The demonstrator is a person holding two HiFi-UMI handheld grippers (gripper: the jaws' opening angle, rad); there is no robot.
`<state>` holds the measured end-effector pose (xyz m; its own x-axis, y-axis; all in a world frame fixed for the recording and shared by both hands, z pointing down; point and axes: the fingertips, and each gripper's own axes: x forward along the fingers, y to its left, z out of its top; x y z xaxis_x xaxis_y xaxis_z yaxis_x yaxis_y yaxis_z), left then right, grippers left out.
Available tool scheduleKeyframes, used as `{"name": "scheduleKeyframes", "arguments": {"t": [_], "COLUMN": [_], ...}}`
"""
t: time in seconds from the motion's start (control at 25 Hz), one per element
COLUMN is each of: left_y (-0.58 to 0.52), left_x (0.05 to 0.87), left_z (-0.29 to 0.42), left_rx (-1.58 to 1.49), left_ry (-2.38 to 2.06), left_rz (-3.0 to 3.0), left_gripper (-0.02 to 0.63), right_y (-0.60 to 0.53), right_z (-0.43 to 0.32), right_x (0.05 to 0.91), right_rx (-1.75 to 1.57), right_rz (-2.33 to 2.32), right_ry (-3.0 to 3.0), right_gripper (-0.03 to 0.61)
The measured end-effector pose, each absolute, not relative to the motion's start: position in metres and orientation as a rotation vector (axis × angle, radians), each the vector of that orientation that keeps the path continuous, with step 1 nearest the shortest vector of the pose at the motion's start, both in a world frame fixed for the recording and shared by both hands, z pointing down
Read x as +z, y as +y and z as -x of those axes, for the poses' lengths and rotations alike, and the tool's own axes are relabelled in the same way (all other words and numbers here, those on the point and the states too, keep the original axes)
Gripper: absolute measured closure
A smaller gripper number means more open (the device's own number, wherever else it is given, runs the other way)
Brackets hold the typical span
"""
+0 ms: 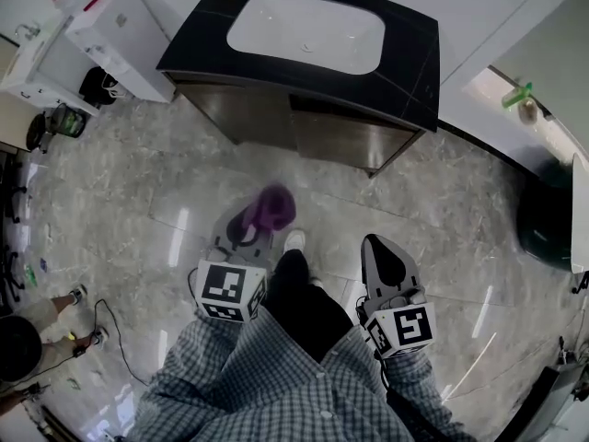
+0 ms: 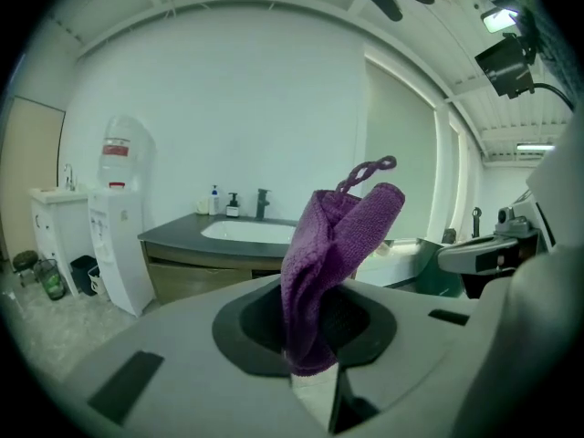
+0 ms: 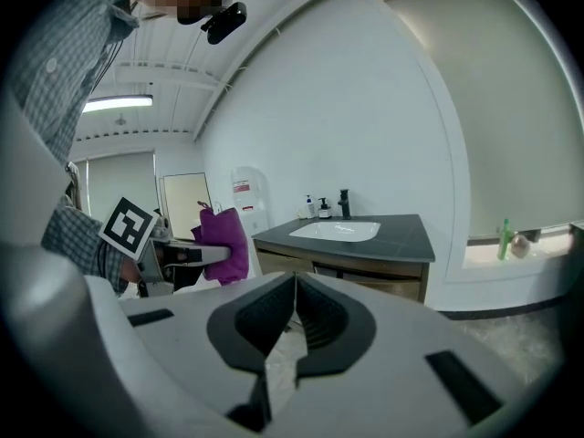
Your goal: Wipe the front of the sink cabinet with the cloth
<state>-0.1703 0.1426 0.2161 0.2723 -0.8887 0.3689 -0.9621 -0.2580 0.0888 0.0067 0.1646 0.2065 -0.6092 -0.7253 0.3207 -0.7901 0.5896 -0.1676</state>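
Observation:
The sink cabinet [image 1: 304, 132] stands across the marble floor from me, with brown wooden fronts under a black countertop [image 1: 414, 53] and a white basin [image 1: 308, 30]. My left gripper [image 1: 241, 238] is shut on a purple cloth [image 1: 269, 208], which sticks up folded from between the jaws [image 2: 333, 254]. In the left gripper view the cabinet front [image 2: 205, 276] lies well ahead, apart from the cloth. My right gripper [image 1: 379, 247] is held beside my leg, shut with nothing in it [image 3: 294, 310]. From the right gripper view the cloth [image 3: 224, 235] and the cabinet [image 3: 365, 270] both show.
A white water dispenser [image 1: 115, 30] stands left of the cabinet, with a small black bin [image 1: 97, 86] beside it. A dark green bin [image 1: 543, 224] sits at the right wall. Another person's feet [image 1: 74, 295] and cables lie on the floor at the left. Soap bottles [image 2: 214, 201] stand behind the basin.

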Motion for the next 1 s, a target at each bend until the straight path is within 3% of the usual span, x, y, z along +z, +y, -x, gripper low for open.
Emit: {"name": "scheduleKeyframes", "arguments": {"t": [0.4, 1.0], "left_y": [0.222, 0.236], "left_x": [0.184, 0.144], "left_z": [0.133, 0.121], "left_rx": [0.308, 0.294], "left_ry": [-1.704, -1.548], "left_rz": [-2.245, -2.388], "left_gripper": [0.545, 0.545], "right_y": [0.24, 0.235], "right_z": [-0.019, -0.013], "right_x": [0.191, 0.142], "right_rx": [0.406, 0.27], "right_rz": [-1.187, -1.269], "right_ry": [-2.659, -2.681], "right_gripper": [0.56, 0.56]}}
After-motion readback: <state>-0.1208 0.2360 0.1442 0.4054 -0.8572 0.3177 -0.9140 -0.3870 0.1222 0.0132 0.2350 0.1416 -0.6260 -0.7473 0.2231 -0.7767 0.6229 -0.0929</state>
